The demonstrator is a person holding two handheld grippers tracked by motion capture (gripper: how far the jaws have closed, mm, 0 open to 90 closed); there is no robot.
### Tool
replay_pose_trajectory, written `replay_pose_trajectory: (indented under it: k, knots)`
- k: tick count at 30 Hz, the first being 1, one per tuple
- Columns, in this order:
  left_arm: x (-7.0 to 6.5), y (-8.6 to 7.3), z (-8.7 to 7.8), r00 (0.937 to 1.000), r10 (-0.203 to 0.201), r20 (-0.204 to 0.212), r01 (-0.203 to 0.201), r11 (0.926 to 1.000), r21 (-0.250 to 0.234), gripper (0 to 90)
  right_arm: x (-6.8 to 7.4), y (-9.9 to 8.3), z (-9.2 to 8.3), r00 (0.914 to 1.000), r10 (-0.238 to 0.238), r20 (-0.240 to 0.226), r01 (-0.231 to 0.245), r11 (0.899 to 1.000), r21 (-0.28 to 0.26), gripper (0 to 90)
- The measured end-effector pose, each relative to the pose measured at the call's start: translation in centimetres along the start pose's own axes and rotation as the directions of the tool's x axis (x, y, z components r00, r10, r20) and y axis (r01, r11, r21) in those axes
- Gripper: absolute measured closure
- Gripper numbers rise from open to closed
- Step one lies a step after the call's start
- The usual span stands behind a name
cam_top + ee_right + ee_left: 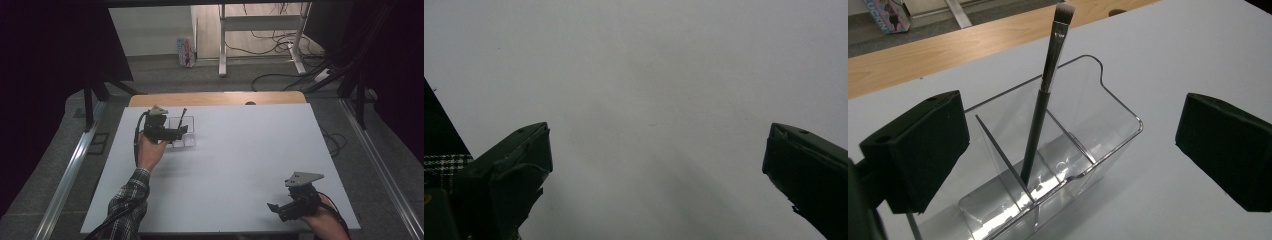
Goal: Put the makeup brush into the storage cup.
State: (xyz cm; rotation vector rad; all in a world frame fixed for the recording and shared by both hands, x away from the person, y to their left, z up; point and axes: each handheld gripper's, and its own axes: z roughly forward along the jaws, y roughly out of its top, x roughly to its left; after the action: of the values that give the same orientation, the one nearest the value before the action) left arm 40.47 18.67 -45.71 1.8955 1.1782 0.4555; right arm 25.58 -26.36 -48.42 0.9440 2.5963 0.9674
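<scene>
**Clear organizer, brush standing inside**

Acrylic walls of the clear organizer (1108, 100) surround our makeup brush (1040, 115), which leans upright in its middle compartment, bristles up. Our left gripper (1068, 150) hangs just beside the organizer, jaws wide and released, nothing pressed. Our right gripper (280, 209) rests well apart from it, jaws spread, empty. We judge the brush light, stiff and slick; grip its dark handle, not the bristles.

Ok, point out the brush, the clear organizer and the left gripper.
brush (1035, 135): left gripper view, on its dark handle.
clear organizer (1120, 112): left gripper view, on its far wall.
left gripper (181, 131): high view, between its fingertips.
</scene>
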Motion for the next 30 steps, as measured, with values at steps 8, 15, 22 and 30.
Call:
replay_pose_trajectory:
  k: [8, 15, 22, 30]
  knots:
    - [-0.3, -0.1, -0.6, 0.9998, 0.016, 0.009, -0.016, 0.9999, 0.005, 0.9, 0.0, 0.0, 0.0, 1.0, 0.002, -0.003, -0.002, 1.0, 0.001, 0.0]
    - [-0.7, -0.1, -1.1, 0.9994, 0.031, 0.013, -0.031, 0.9995, 0.01, 1.1, -0.1, 0.0, 0.0, 0.9999, 0.01, -0.006, -0.01, 1.0, -0.002, 0.0]
    - [-0.7, -0.3, -1.6, 0.9991, 0.037, 0.02, -0.037, 0.9992, 0.014, 1.1, -0.1, 0.0, 0.0, 0.9999, 0.01, -0.006, -0.01, 1.0, -0.003, 0.0]
    - [-1.1, -0.4, -2.6, 0.9981, 0.046, 0.042, -0.046, 0.9989, -0.004, 0.6, -0.1, 0.0, 0.0, 0.9999, 0.011, -0.005, -0.011, 1.0, -0.004, 0.0]
